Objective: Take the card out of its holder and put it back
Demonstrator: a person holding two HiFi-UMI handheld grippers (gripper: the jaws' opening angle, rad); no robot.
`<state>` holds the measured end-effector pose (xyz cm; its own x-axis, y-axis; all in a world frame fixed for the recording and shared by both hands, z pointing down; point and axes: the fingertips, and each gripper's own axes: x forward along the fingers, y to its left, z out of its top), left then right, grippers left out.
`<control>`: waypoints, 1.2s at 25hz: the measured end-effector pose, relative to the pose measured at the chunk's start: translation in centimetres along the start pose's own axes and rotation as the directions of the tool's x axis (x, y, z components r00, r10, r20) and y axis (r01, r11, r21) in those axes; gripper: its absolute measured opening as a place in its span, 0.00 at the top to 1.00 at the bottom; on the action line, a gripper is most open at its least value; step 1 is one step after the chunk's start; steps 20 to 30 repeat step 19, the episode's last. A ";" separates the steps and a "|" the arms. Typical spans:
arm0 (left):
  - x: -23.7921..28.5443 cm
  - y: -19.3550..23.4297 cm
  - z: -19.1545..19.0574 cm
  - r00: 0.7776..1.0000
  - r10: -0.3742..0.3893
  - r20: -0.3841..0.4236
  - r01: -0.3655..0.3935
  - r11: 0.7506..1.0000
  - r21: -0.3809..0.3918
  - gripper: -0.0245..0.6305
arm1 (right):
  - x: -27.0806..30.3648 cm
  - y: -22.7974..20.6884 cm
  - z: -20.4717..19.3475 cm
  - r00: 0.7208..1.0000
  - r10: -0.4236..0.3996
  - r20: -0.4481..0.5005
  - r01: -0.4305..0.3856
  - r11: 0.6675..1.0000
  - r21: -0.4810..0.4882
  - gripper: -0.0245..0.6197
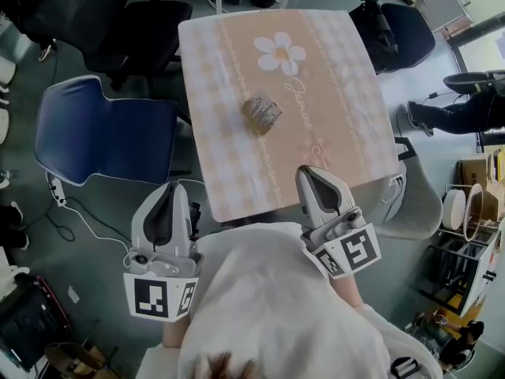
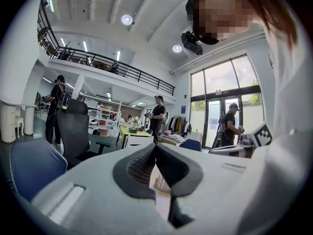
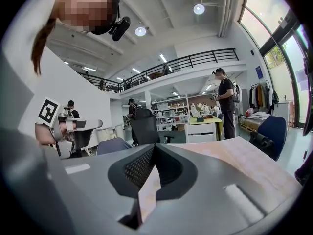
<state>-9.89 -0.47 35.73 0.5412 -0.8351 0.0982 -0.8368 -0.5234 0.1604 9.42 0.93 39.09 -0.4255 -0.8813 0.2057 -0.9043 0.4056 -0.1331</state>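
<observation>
A: Where does the holder sit?

B: The holder (image 1: 261, 114) stands near the middle of the table (image 1: 331, 77), well apart from both grippers. Whether the card is in it is too small to tell. The left gripper (image 1: 168, 189) hangs off the table's near corner, at about 7 o'clock from the holder. The right gripper (image 1: 309, 170) is over the near edge at about 5 o'clock.

A: And the jaws?

B: Both pairs are closed tip to tip with nothing between them. Each gripper view shows only tablecloth through the slit behind the tips.

A: So what could go wrong?

B: First, going in with the jaws closed. The tips would push the holder toward 12 o'clock instead of gripping it. It looks small and light, and it stands loose on the cloth, so a nudge could slide it or tip it over.

A: Anything else?

B: The left gripper has to come in past the table corner at its 1 o'clock, and it could catch the cloth hem and drag everything. I'd also guess a thin card slips from the pads if it's pulled before the other gripper steadies the holder
</observation>
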 end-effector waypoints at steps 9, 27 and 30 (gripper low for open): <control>0.0 0.2 -0.1 1.000 -0.011 0.002 0.011 1.000 0.000 0.96 | 0.0 0.8 0.0 1.000 0.012 0.001 -0.012 1.000 -0.008 0.96; -0.6 0.5 0.1 1.000 -0.005 0.009 0.005 1.000 0.000 0.96 | 0.3 2.0 -0.1 0.999 0.034 0.003 -0.034 0.999 -0.006 0.96; -0.6 0.5 0.1 1.000 -0.005 0.009 0.005 1.000 0.000 0.96 | 0.3 2.0 -0.1 0.999 0.034 0.003 -0.034 0.999 -0.006 0.96</control>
